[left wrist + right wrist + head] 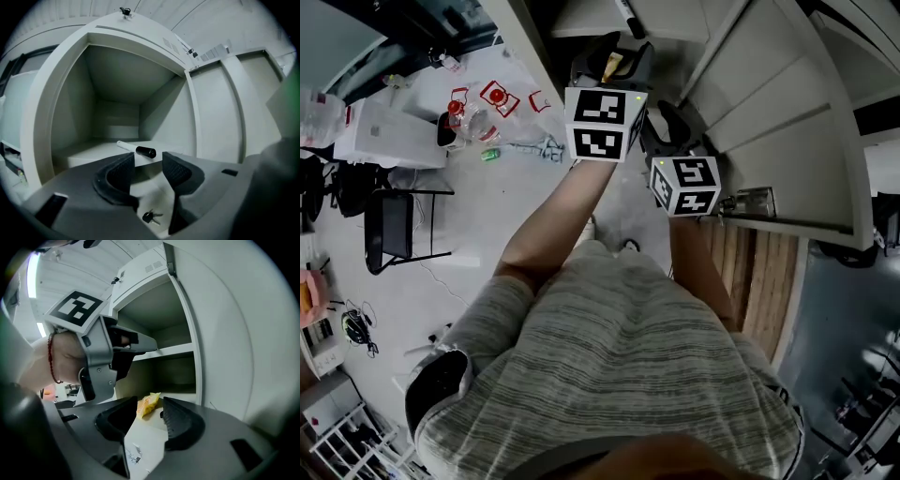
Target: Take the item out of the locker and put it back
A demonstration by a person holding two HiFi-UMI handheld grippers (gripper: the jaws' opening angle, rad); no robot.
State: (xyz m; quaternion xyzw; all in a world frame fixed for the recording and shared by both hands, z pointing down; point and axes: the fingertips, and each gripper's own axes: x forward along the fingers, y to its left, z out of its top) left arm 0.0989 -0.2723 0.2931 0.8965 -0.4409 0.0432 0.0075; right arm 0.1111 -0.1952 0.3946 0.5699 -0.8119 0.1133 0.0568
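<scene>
The left gripper (148, 161) and the right gripper (150, 408) show their jaws only in their own views. In the head view the marker cubes and gripper bodies cover them. There the marker pen (629, 16) appears only at the top edge, cut off by the frame. The yellow packet (147, 405) is partly masked: its near end sits behind the right jaw tips, and its print cannot be read. A set of keys (151, 216) below the left jaws is small and dark. What it hangs from cannot be made out.

Left gripper: jaws spread, nothing between them. The marker pen — white barrel, black cap — lies flat on the shelf (89, 157) of the open locker (40, 122). It lies just beyond the jaw tips and apart from them.

Right gripper: jaws spread and empty — facing a lower compartment where the packet lies.
</scene>
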